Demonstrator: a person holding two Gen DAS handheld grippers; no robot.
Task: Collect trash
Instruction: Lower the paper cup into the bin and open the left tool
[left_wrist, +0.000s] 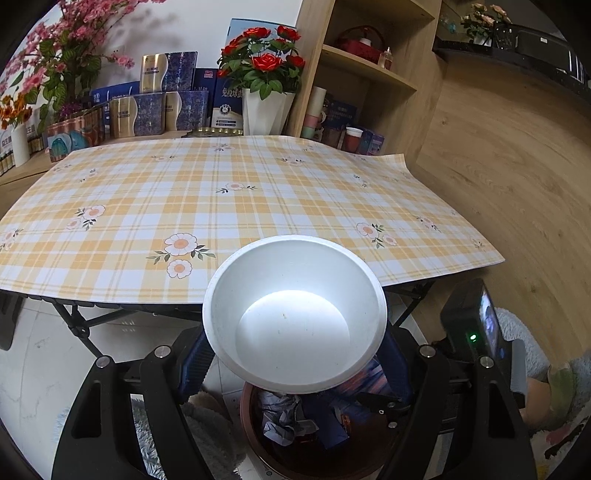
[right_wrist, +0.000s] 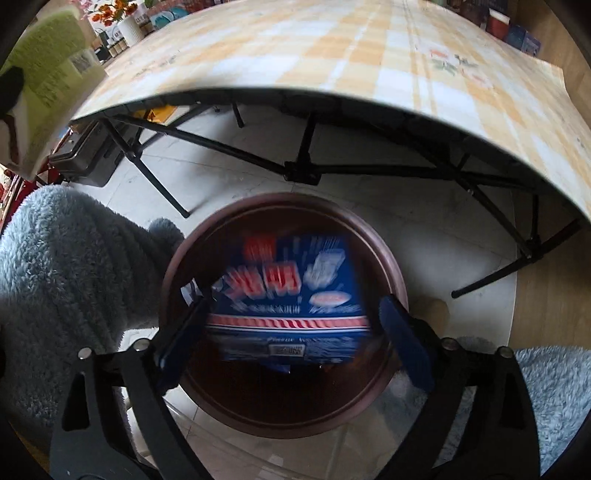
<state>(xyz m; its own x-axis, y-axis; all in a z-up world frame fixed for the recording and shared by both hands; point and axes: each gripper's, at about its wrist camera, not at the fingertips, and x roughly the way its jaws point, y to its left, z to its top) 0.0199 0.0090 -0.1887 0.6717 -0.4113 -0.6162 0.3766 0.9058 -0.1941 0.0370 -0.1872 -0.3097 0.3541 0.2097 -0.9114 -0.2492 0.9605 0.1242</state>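
Fingers (right_wrist: 406, 339) of my right gripper (right_wrist: 295, 328) stand spread, clear of the blurred blue box (right_wrist: 291, 295) between them — it sits over the brown bin (right_wrist: 391, 266). My left fingers (left_wrist: 195, 362) clasp a white foam bowl (left_wrist: 295, 314), above that bin, just before the plaid tabletop (left_wrist: 221, 206) edge.

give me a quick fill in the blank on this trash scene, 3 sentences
1. The left gripper holds a white ____.
2. Below the right gripper, a blue box is over the round ____.
3. The tablecloth has a plaid pattern with printed ____.

Missing words: bowl; bin; flowers
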